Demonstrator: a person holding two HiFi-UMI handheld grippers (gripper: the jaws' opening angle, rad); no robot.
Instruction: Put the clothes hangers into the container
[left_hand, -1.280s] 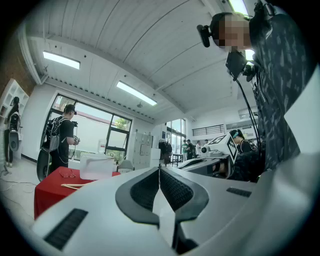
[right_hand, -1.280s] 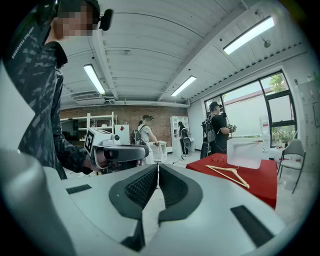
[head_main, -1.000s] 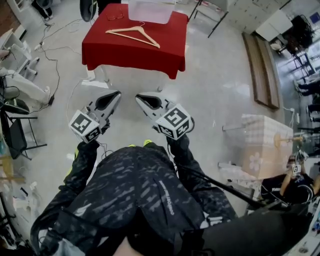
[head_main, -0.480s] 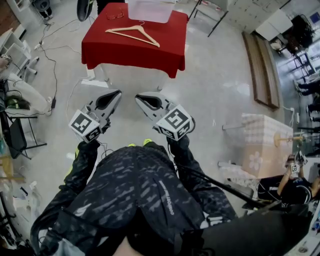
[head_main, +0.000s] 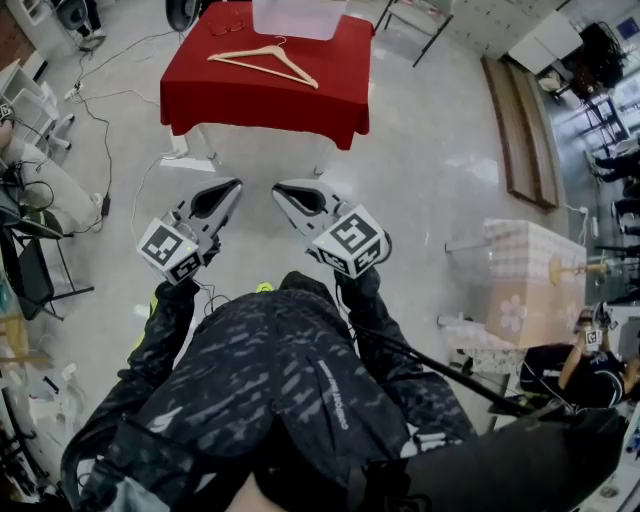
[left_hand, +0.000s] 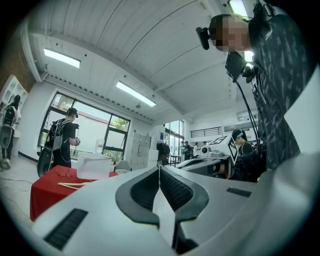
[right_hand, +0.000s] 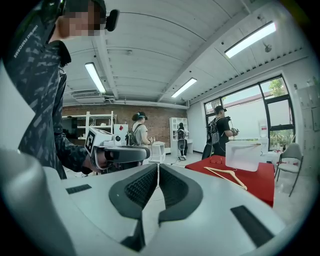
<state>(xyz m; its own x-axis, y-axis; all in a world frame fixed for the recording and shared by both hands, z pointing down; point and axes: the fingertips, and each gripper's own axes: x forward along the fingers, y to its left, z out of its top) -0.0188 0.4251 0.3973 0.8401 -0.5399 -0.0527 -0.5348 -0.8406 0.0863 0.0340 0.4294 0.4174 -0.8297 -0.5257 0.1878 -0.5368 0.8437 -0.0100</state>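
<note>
Pale, glossy floor across the head view, with cables trailing at upper left.

Left of centre: left gripper, marker cube toward lower left, tips pointing up-frame. Jaws pressed together, nothing between them; same reading in the left gripper view.

Top centre, well apart from both grippers: table draped in red cloth.
- Wooden hanger lying flat on the cloth, hook toward the top edge, one arm slanting down to the right. Outside the container.
- Thin red item at the cloth's upper left, too small to identify.
- Clear container at the table's far edge, cut by the frame top, just beyond the hanger. Touching or not: cannot tell.

Just right of centre: right gripper, tips near the left one's but apart from them. Jaws closed tip to tip, empty.

Below both grippers: sleeves and dark patterned jacket of the person, filling lower centre.

Upper right: long wooden boards on the floor.

Mid right: pale checked box.

Lower right corner: seated person in dark clothes.
</note>
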